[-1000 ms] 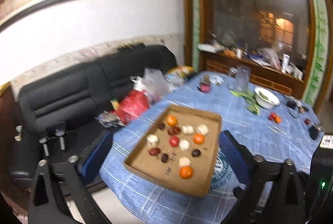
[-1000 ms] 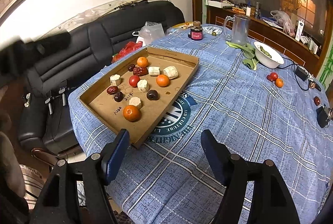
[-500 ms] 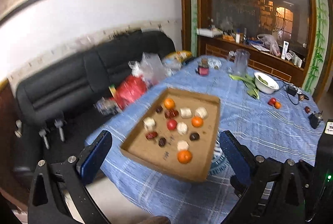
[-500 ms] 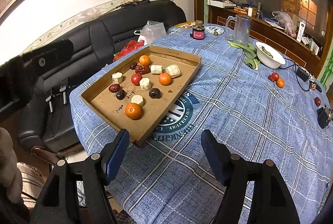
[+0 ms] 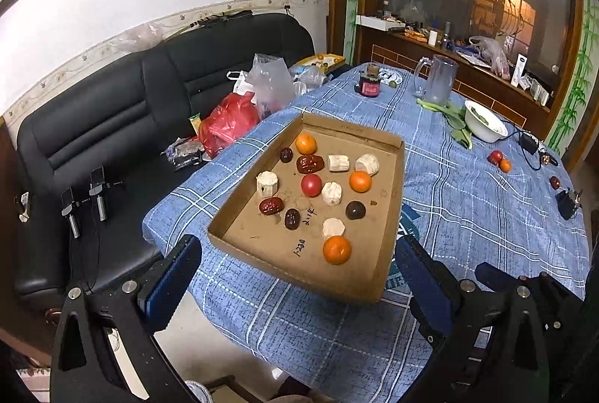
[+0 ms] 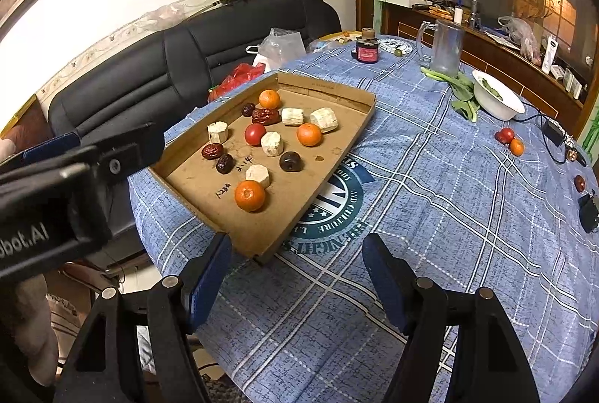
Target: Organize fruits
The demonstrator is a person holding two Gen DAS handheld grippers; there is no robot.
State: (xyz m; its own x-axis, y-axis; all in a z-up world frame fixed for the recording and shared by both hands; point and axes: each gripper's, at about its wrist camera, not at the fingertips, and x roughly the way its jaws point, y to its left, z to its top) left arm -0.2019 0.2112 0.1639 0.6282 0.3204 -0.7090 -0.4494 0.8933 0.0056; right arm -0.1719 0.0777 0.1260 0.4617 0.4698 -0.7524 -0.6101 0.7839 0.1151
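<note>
On the blue plaid tablecloth [image 5: 468,216] we see a shallow cardboard tray [image 5: 393,201] near the table's edge beside the black sofa [image 5: 112,111]. Inside it lie three oranges; the nearest orange [image 5: 337,250] touches a pale cut chunk [image 5: 333,227]. Around the red tomato [image 5: 311,185] we find dark red jujubes [image 5: 271,205], more pale chunks and a dark round fruit [image 5: 355,210]. Our left gripper [image 5: 295,275] hovers before the tray's near rim, fingers spread wide and holding nothing. Our right gripper [image 6: 297,275] hangs over the cloth just beside the tray's near corner, its fingers likewise apart and empty. Farther off stand a glass pitcher [image 6: 445,47], a white bowl [image 6: 498,100] with greens and a red-labelled jar [image 6: 367,51]. Well apart from the tray, a small tomato and orange pair [image 6: 510,141] sits on the cloth.
</note>
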